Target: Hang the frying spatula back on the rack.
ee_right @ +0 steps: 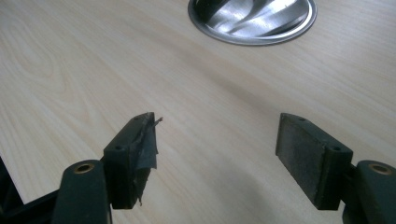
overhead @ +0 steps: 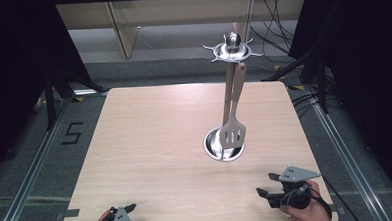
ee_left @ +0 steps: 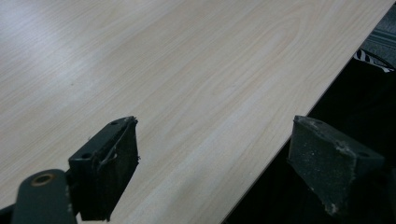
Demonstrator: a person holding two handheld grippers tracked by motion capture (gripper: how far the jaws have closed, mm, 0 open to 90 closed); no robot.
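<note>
Spatula [overhead: 233, 129] on rack [overhead: 233, 48] overhead; rack base [ee_right: 252, 18] before right jaws.

Even overhead light fell on the pale surface [overhead: 155, 142]; surroundings stayed dark, glare streaked the steel base [ee_right: 252, 18], focus was soft.

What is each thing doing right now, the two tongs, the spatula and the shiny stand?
Left tongs: open, nothing held, at the table's near edge.
Right tongs: open, nothing held, pointing at the stand's base.
Spatula: hanging from the stand's top, blade just above the base.
Stand: upright on the table, shiny round base.
Table: light wood, flat.
</note>
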